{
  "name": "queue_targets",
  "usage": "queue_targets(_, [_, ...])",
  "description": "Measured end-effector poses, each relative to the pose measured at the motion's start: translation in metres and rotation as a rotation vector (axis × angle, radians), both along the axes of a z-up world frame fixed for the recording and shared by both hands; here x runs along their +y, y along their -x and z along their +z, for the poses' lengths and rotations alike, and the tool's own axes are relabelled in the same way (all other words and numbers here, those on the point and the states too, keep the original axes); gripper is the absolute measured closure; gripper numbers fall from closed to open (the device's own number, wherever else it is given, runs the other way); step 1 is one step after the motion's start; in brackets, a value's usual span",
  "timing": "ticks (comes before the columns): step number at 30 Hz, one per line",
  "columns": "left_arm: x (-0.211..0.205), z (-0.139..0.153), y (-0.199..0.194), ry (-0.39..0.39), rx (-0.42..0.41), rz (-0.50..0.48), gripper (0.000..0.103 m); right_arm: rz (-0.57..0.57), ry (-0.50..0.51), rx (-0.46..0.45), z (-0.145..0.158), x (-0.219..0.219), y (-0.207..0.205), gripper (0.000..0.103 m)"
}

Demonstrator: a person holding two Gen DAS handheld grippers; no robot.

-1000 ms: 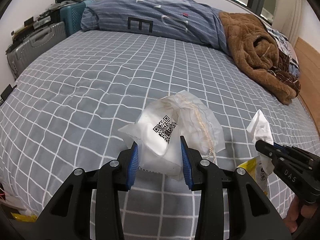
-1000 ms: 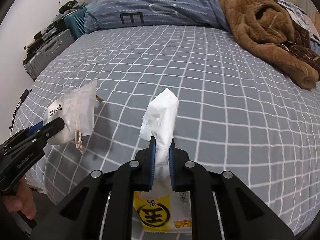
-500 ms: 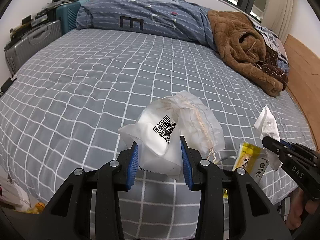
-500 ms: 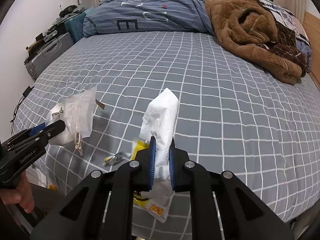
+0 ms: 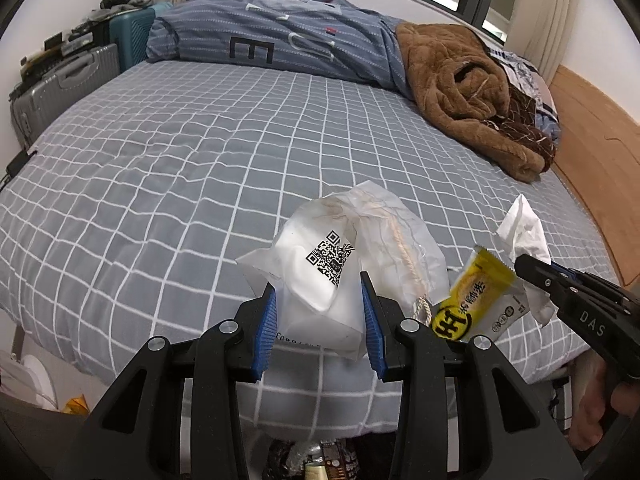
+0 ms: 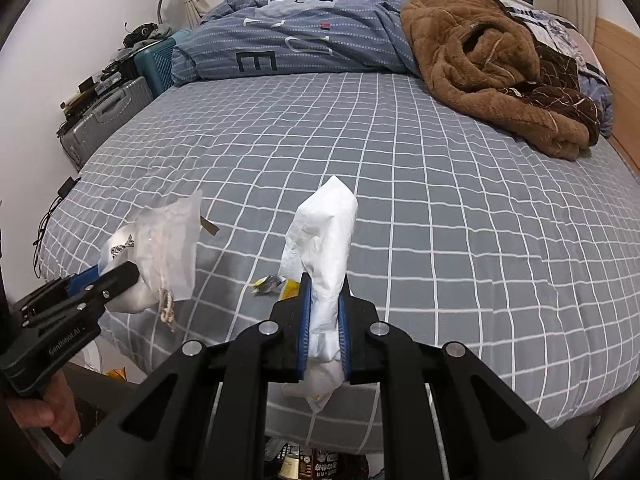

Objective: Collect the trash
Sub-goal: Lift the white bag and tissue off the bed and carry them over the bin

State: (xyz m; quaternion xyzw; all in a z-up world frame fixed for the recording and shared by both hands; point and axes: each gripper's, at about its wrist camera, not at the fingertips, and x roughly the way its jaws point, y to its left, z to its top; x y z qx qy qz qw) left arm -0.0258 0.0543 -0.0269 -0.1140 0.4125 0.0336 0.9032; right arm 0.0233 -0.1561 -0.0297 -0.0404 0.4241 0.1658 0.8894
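1. Trash is held in both hand-held grippers above the near edge of a bed (image 5: 168,168) covered with a grey sheet checked in white.
2. A crumpled clear plastic bag (image 5: 344,256), printed with a black QR code and trailing a piece of cord, is clamped between the blue pads of the left gripper (image 5: 319,320); the bag bulges out above the fingers.
3. A white tissue-like wad (image 6: 324,248) is pinched between the narrowly set blue pads of the right gripper (image 6: 325,320), its upper end standing upright above the fingers and its lower end hanging below them.
4. In the left wrist view, a yellow and white snack wrapper (image 5: 476,300) is seen hanging with the white wad at the tip of the right gripper, just beside the plastic bag.
5. A small scrap of dark and yellow litter (image 6: 268,283) is seen on the sheet just left of the right gripper's fingers.
6. A striped blue duvet (image 5: 288,40) is heaped along the far side of the bed, and a brown fleece garment (image 5: 468,92) is piled at the far right.
7. Grey and teal suitcases (image 5: 64,84) are stood against the wall on the left.
8. Part of a hand (image 6: 52,408) is seen gripping the left gripper's handle in the right wrist view.
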Motion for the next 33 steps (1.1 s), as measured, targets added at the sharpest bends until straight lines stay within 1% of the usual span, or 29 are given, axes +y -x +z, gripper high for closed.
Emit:
queue_targets(4, [-0.005,0.002,0.015,0.008,-0.004,-0.007,0.066,0.003,-0.016,-0.014,0.008,-0.001,0.018,0.091])
queue_targets(10, [-0.009,0.006,0.037,0.001,-0.011,-0.011,0.066,-0.007,-0.031,-0.015,0.01,-0.008,0.041,0.091])
queue_targets(15, [-0.017,0.0,0.055,0.001,0.003,-0.024,0.066,-0.012,-0.024,-0.007,0.006,-0.012,0.06,0.091])
queue_targets(24, [-0.016,-0.01,0.086,0.011,0.022,-0.024,0.066,-0.021,-0.032,0.027,-0.01,-0.022,0.088,0.091])
queue_targets(28, [-0.019,-0.012,0.097,0.012,0.023,-0.028,0.066,-0.017,-0.049,0.011,-0.008,-0.026,0.102,0.091])
queue_targets(33, [-0.019,-0.008,0.106,0.009,0.009,-0.027,0.066,-0.012,-0.073,-0.01,0.0,-0.033,0.117,0.091])
